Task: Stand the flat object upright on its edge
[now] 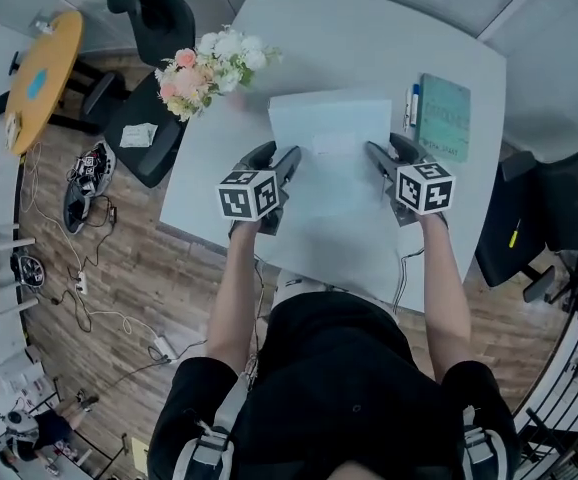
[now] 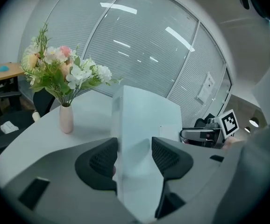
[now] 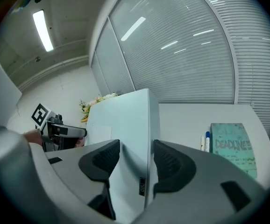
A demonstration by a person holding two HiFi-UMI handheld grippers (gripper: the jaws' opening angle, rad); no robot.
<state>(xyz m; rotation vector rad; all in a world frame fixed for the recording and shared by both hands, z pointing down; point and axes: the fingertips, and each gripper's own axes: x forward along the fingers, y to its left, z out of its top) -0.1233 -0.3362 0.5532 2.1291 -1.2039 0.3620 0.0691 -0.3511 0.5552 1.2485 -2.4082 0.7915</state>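
A flat pale blue box [image 1: 329,133] is raised over the white table [image 1: 369,38], its broad face with a small white label turned up toward the head view. My left gripper [image 1: 281,160] clamps its left side edge and my right gripper [image 1: 384,154] clamps its right side edge. In the left gripper view the box [image 2: 144,120] rises tall between the dark pads, and my left gripper [image 2: 135,155] is shut on it. In the right gripper view the box [image 3: 121,120] fills the gap of my right gripper [image 3: 136,157], with both pads against it. The box's lower edge is hidden.
A pink vase of flowers [image 1: 209,68] stands at the table's far left corner. A teal book [image 1: 443,118] and pens [image 1: 410,103] lie to the right of the box. Black office chairs stand at the left [image 1: 154,28] and right [image 1: 539,218] of the table.
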